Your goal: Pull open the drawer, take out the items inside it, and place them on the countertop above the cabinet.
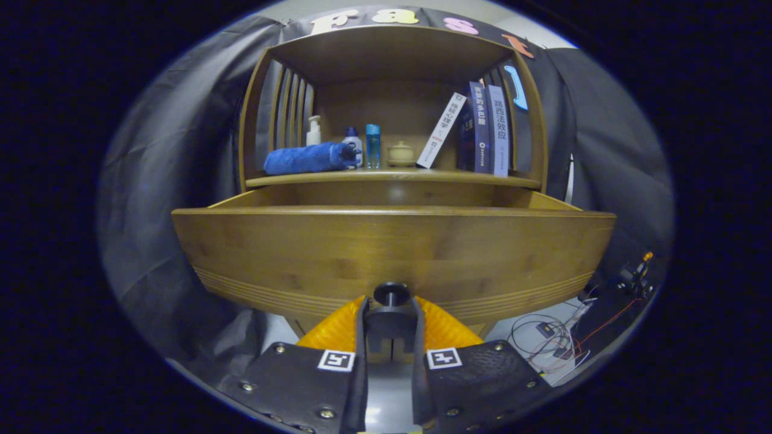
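**Drawer out, goods along the counter**

The drawer (392, 253) stands pulled out below the counter (392, 178). Its knob (391, 293) sits between the gripper (391, 307) fingers, which close on it. On the counter, a towel (309, 158) lies at the left end, bottles (362, 146) beside it, a pot (401, 154) mid-counter, and books (479, 128) lean at the right end.
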Demonstrator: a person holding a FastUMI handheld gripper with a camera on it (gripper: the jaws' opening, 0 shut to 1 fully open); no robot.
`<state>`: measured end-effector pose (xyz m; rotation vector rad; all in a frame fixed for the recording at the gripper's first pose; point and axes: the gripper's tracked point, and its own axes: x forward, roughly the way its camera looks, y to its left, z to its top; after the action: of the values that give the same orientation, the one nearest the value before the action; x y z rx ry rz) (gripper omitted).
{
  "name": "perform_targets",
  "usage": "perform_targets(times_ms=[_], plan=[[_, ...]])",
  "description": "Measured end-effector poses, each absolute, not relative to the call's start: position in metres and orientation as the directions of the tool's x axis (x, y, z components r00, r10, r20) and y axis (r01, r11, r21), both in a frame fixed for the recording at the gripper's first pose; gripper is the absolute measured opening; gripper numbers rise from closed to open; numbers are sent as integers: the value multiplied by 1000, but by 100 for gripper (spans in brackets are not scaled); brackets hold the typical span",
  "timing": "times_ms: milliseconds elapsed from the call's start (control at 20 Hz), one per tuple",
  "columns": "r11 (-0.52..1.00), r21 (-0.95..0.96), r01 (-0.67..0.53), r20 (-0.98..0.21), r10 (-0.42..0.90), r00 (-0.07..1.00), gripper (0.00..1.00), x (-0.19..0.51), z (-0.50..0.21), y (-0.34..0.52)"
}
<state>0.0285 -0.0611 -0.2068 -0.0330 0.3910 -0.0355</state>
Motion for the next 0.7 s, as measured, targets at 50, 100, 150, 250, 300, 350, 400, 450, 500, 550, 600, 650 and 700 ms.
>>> perform_targets(times_ms=[50,100,150,250,300,350,400,450,500,550,600,650,700], plan=[[999,-33,30,-388,-40,921,30,20,-208,-62],[999,-34,25,-384,-36,922,29,13,-207,-60],[999,-47,14,-387,-31,922,29,4,-208,-60],[999,-48,-1,-387,-18,922,30,-5,-207,-61],[999,-45,-5,-388,-13,922,29,-13,-208,-60],[999,-40,-12,-401,-5,916,30,-22,-211,-58],[1000,-19,-21,-417,11,909,29,-26,-211,-57],[1000,-8,-24,-428,18,903,29,-26,-212,-56],[1000,4,-22,-452,21,892,29,-27,-213,-57],[1000,19,-18,-465,25,885,30,-26,-212,-57],[999,43,-16,-471,35,881,35,-29,-210,-56],[998,66,2,-458,28,888,40,-33,-202,-57],[996,87,9,-441,30,897,53,-34,-192,-56]])
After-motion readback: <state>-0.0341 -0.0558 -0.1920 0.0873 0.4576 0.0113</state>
